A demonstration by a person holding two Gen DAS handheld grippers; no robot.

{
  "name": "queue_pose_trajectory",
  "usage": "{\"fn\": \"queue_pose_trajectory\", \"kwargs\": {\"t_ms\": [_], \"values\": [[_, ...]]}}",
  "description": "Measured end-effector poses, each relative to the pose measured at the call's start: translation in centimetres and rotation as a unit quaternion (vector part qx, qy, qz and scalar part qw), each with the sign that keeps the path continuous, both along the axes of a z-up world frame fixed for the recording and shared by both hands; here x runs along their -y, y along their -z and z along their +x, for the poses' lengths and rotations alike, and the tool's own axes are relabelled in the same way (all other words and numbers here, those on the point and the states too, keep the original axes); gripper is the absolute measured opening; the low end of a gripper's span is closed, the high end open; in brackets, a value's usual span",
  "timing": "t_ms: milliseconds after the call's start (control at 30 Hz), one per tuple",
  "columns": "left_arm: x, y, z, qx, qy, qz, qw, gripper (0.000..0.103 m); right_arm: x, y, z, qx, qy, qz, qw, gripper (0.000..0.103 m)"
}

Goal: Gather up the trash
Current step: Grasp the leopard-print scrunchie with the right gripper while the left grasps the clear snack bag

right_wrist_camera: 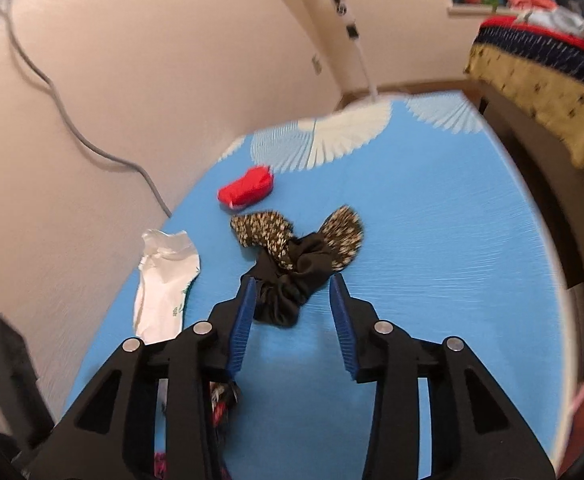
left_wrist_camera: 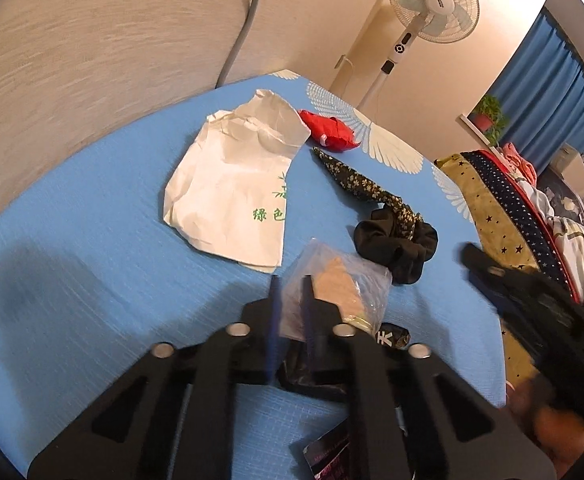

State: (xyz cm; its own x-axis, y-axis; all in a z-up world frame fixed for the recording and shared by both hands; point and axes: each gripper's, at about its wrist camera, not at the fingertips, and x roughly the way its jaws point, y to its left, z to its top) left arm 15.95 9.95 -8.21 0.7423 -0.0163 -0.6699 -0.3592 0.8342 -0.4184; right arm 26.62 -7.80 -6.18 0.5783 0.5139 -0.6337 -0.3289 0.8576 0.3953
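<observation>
You have a clear crinkled plastic wrapper (left_wrist_camera: 333, 292) with tan contents nearest you, a creased white paper bag (left_wrist_camera: 232, 184) lying flat beyond, and a crumpled red wrapper (left_wrist_camera: 329, 130) farthest.

Lying on the blue table (left_wrist_camera: 92, 240): one white paper bag (left_wrist_camera: 232, 184), one red crumpled wrapper (left_wrist_camera: 329, 130), one black scrunchie (right_wrist_camera: 292, 280) with a floral ribbon, one clear plastic bag (left_wrist_camera: 339, 296), one dark wrapper (left_wrist_camera: 391, 334); two grippers showing, left gripper (left_wrist_camera: 290, 292) and right gripper (right_wrist_camera: 293, 292); one standing fan (left_wrist_camera: 431, 0) and one potted plant (left_wrist_camera: 487, 110) sitting behind
</observation>
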Motion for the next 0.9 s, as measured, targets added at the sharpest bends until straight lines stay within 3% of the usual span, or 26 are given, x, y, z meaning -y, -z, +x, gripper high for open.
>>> {"fn": "queue_pose_trajectory", "kwargs": {"t_ms": [167,233,267,300,333,900], "values": [[-0.4,-0.5,-0.2,0.011,-0.007,0.007,0.9999,0.001,-2.0,2.2,2.4,-0.034,-0.004,-0.012,0.999,0.040],[-0.6,-0.8,-0.3,0.018,-0.009,0.007,0.9998,0.000,-2.5,2.6,2.8,-0.041,-0.008,-0.021,0.999,0.029],[-0.5,-1.0,-0.2,0.020,-0.007,0.008,0.9997,0.000,-2.4,2.7,2.8,-0.041,-0.008,-0.021,0.999,0.014],[-0.4,-1.0,-0.2,0.021,-0.005,0.008,0.9997,0.000,-2.3,2.6,2.8,-0.041,-0.006,-0.020,0.999,0.006],[-0.3,-1.1,-0.2,0.023,-0.003,0.009,0.9997,0.000,-2.0,2.4,2.6,-0.040,-0.003,-0.017,0.999,0.004],[2.6,-5.9,-2.1,0.099,0.053,0.059,0.9919,0.000,4.8,-4.9,-5.0,0.044,0.032,-0.035,0.998,0.002]]}}
